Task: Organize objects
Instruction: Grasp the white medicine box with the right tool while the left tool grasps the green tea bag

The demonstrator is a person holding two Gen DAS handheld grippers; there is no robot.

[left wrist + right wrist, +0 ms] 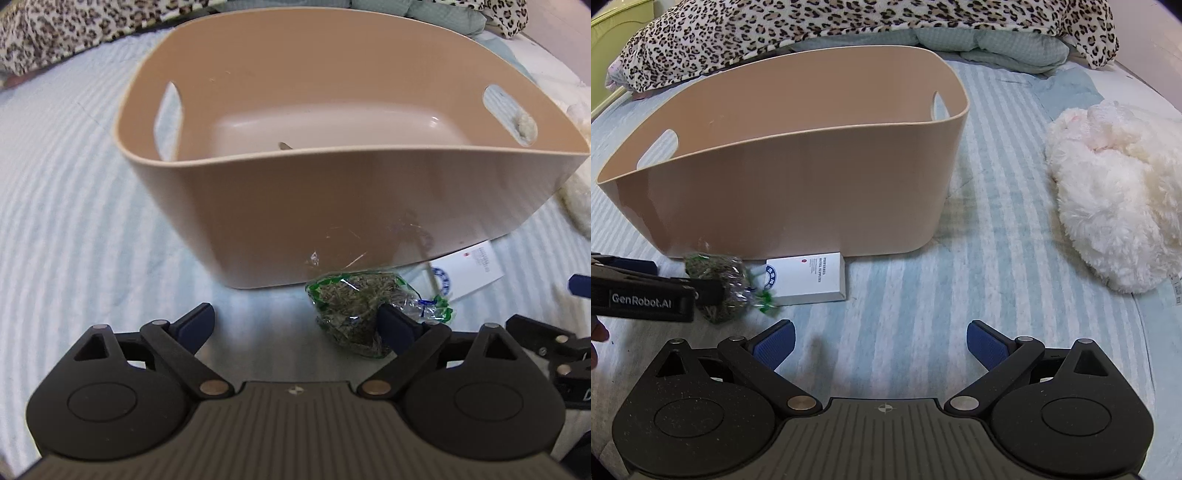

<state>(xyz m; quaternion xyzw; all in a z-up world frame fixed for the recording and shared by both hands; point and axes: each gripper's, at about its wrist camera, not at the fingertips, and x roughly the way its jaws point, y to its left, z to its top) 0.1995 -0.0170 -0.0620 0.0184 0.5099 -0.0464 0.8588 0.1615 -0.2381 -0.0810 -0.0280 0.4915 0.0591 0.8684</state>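
A tan plastic tub (332, 206) with handle holes stands on the striped bed; it also shows in the right wrist view (798, 192). A clear bag of dried green herbs (351, 310) lies in front of the tub, also in the right wrist view (716, 280). My left gripper (297, 325) is open, its right finger against the bag. A white box (809, 278) lies next to the bag, partly visible in the left wrist view (469, 269). My right gripper (881, 343) is open and empty above the bedsheet.
A white fluffy plush toy (1115, 192) lies at the right. A leopard-print blanket (812, 26) and a green folded cloth (997, 48) lie behind the tub. The left gripper's body (642, 291) crosses the left side of the right wrist view.
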